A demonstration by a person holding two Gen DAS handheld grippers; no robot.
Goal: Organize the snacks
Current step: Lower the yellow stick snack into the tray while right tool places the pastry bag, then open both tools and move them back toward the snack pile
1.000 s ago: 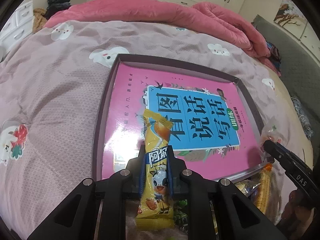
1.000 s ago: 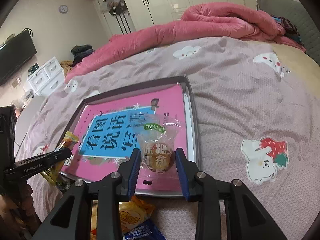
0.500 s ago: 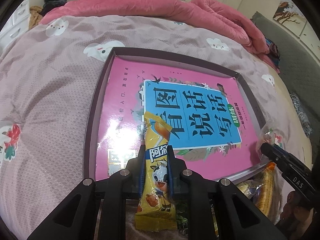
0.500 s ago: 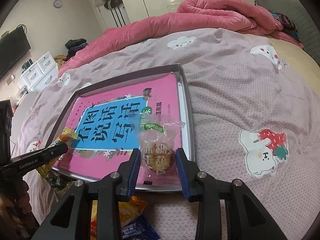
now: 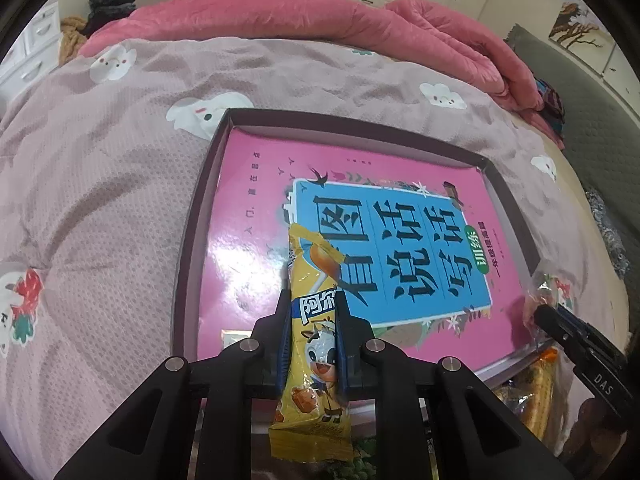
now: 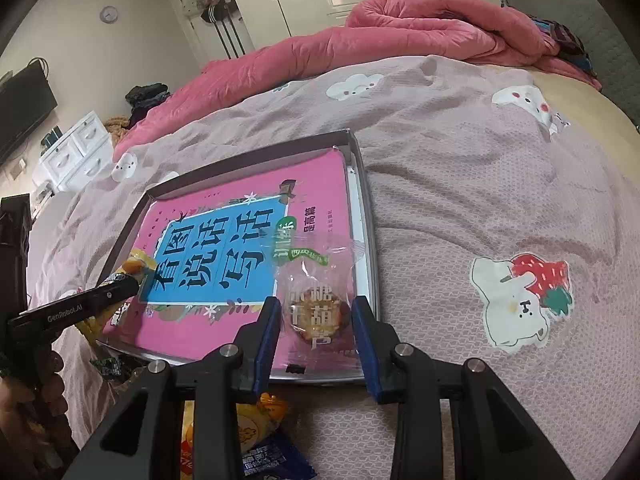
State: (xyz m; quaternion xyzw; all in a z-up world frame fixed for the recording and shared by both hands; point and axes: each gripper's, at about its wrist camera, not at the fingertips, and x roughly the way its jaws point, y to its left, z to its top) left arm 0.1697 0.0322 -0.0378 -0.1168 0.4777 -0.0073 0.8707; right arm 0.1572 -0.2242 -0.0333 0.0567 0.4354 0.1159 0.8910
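Left wrist view: left gripper [image 5: 311, 336] clamps yellow snack stick [image 5: 314, 344] over tray [image 5: 200, 216]; right gripper [image 6: 316, 320] grips clear-wrapped cookie [image 6: 318, 312], both poised for placing, likely.

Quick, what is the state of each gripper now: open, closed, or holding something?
Left gripper: closed on the yellow snack stick.
Right gripper: closed on the clear-wrapped round snack.

I see the bed [image 6: 460, 168] under its mauve cartoon-print cover, carrying a shallow tray [image 5: 191, 264] mid-bed, a rumpled pink quilt [image 6: 400, 36] along its far edge, and loose snack packets [image 6: 256, 436] at the tray's near edge.
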